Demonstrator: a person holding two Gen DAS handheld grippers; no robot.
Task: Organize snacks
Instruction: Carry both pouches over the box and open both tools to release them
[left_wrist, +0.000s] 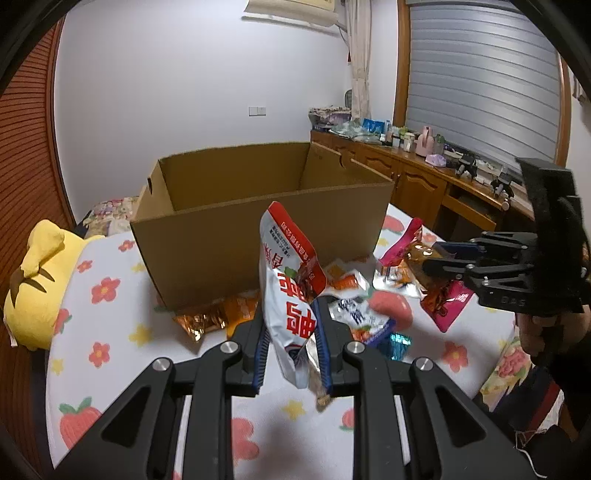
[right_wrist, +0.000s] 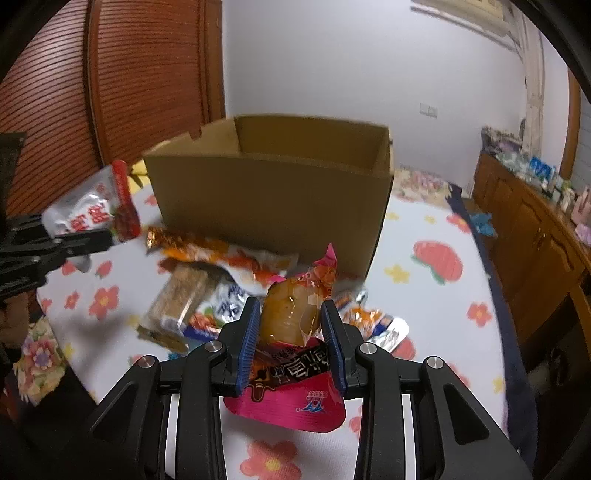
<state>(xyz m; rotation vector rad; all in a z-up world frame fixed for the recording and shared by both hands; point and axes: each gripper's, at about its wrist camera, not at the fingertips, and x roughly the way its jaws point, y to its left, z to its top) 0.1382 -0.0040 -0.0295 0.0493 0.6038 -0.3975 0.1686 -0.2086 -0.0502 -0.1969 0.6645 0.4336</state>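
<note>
Left gripper: jaws closed on a white-and-red snack pouch, held upright above the bedsheet. Right gripper: jaws clamped on a pink snack packet, also lifted. Loose snacks lie just beyond both grippers. The open cardboard box stands behind them.

Box floor hidden behind its near wall in both views. Dresser clutter, upper right, too small to name. Orange packet tucked partly behind the box corner.
</note>
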